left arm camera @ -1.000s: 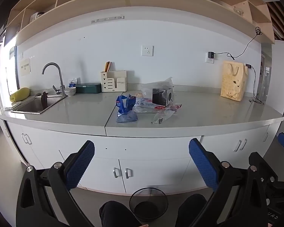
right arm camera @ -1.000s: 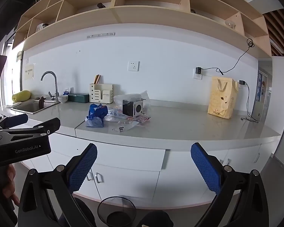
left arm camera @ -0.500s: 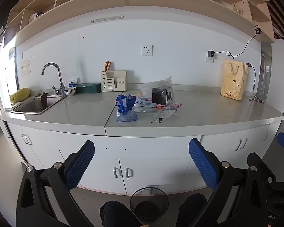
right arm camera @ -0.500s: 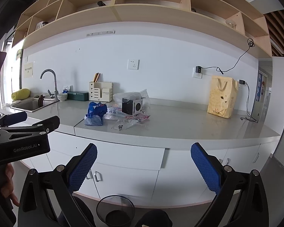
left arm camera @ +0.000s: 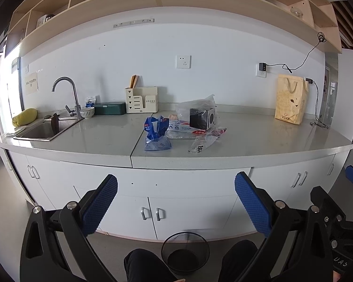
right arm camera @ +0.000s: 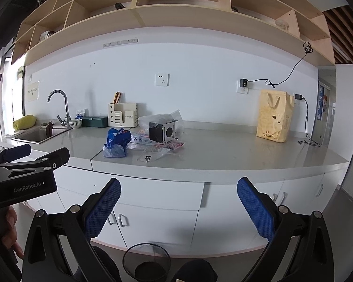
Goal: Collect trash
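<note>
A pile of trash lies mid-counter: a blue plastic bag (left arm camera: 156,132) (right arm camera: 115,142), a clear printed wrapper (left arm camera: 201,143) (right arm camera: 150,157), a flat printed box (left arm camera: 181,128), a black and grey carton (left arm camera: 202,118) (right arm camera: 162,131) and a clear bag (left arm camera: 195,105) behind. A black mesh bin (left arm camera: 185,253) (right arm camera: 146,262) stands on the floor below, between my knees. My left gripper (left arm camera: 176,205) is open and empty, well short of the counter. My right gripper (right arm camera: 178,208) is open and empty too. The left gripper's body also shows in the right wrist view (right arm camera: 23,171).
The grey counter (left arm camera: 258,138) holds a sink (left arm camera: 44,130) with a tap (left arm camera: 67,94), a bowl (left arm camera: 87,112), a green box (left arm camera: 109,108), a cream utensil holder (left arm camera: 141,99) and a yellow paper bag (left arm camera: 290,102). White cabinets (left arm camera: 176,204) stand below, wooden shelves above.
Both views have shifted very slightly; the right wrist view has risen a little. Nothing on the counter has moved and both grippers stay open.
</note>
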### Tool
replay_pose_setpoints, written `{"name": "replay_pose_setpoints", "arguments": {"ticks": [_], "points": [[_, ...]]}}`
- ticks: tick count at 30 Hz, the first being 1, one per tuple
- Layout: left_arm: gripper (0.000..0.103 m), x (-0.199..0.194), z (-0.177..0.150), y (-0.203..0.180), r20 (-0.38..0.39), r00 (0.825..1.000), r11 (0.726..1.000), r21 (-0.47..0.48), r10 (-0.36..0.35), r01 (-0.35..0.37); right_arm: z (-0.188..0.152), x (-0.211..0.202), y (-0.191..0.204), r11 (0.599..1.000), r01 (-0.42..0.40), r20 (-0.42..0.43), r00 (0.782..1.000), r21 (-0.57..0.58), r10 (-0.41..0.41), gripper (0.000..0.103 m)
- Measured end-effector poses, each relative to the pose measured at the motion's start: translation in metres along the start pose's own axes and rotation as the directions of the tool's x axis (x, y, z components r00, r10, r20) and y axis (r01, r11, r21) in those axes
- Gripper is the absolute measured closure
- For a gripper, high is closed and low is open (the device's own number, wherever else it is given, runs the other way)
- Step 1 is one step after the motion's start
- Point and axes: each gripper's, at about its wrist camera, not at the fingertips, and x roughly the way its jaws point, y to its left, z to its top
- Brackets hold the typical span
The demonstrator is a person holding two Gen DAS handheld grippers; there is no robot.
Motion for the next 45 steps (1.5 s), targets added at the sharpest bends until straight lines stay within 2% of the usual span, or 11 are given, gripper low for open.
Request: {"name": "replay_pose_setpoints", "arguments": {"ticks": [28, 32, 34, 37, 41, 45], "points": [[0.004, 0.005, -0.001, 0.004, -0.008, 1.0, 1.0, -0.011, -0.002, 0.002, -0.001, 0.003, -0.001, 1.0, -0.002, -0.022, 1.0, 0.002, 0.002, 0.003], [0.004, 0.008, -0.002, 0.006, -0.013, 1.0, 1.0, -0.017, -0.001, 0.001, -0.002, 0.004, 0.0, 1.0, -0.022, -0.023, 1.0, 0.004, 0.022, 0.003], [0.004, 0.011, -0.003, 0.008, -0.016, 1.0, 1.0, -0.018, -0.004, 0.004, -0.002, 0.008, 0.003, 1.0, -0.03, -0.026, 0.999, 0.001, 0.03, 0.003], [0.004, 0.02, -0.003, 0.011, -0.022, 0.999, 1.0, -0.004, 0.03, -0.03, -0.002, 0.015, 0.007, 0.999, -0.035, -0.033, 0.999, -0.013, 0.035, 0.003], [0.004, 0.032, 0.0, 0.017, -0.039, 0.999, 1.0, -0.027, -0.006, 0.004, 0.001, 0.027, 0.013, 0.998, -0.062, -0.035, 0.998, -0.021, 0.061, 0.003], [0.004, 0.042, 0.004, 0.017, -0.033, 0.999, 1.0, -0.01, 0.003, -0.003, 0.003, 0.043, 0.02, 0.996, -0.068, -0.049, 0.997, -0.05, 0.065, 0.003]]}}
